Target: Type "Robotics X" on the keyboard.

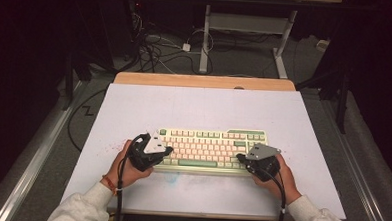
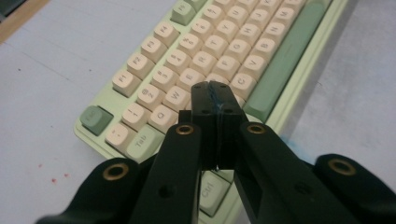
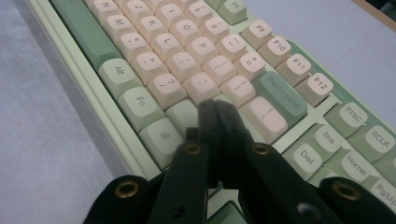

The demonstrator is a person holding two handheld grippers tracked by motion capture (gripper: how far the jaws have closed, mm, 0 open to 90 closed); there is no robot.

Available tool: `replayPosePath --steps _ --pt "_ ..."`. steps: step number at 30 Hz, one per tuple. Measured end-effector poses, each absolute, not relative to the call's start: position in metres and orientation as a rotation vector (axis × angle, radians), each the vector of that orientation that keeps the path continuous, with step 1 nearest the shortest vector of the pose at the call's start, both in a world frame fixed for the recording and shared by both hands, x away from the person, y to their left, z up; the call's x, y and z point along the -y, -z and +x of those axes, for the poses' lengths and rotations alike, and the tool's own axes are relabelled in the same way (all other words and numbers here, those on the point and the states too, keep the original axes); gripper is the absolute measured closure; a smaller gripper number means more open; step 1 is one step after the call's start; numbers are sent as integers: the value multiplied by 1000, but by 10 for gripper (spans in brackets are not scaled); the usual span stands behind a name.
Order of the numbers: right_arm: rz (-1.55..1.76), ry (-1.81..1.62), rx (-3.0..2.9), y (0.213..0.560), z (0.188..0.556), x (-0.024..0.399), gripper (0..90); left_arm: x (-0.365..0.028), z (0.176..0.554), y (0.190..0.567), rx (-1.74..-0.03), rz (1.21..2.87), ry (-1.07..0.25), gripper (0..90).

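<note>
Keyboard mid-table; closed grippers perhaps touching

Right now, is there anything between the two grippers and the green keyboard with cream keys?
Nothing visible: the left gripper and right gripper, both shut, hover directly over the green keyboard with cream keys.

A white table – wooden strip along its far edge – carries one keyboard, near the front.

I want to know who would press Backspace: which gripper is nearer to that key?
Right. The right gripper hovers shut beside the Backspace key; the left gripper is shut over the keyboard's far-left letter keys.
</note>
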State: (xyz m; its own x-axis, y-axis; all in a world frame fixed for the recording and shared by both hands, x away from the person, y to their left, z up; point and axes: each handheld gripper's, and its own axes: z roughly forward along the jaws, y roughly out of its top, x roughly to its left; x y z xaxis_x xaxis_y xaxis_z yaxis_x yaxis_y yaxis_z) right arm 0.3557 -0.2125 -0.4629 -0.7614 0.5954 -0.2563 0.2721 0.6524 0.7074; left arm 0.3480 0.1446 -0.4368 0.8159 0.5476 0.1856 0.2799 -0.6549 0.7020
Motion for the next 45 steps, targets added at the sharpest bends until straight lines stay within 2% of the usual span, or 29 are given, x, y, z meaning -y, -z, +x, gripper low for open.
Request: replayPosePath --steps 25,45 --pt "675 -921 -2399 463 356 213 900 -112 367 448 -539 2418 -413 857" --pt "671 -918 -2397 463 356 213 900 -109 366 455 -531 2453 -435 856"
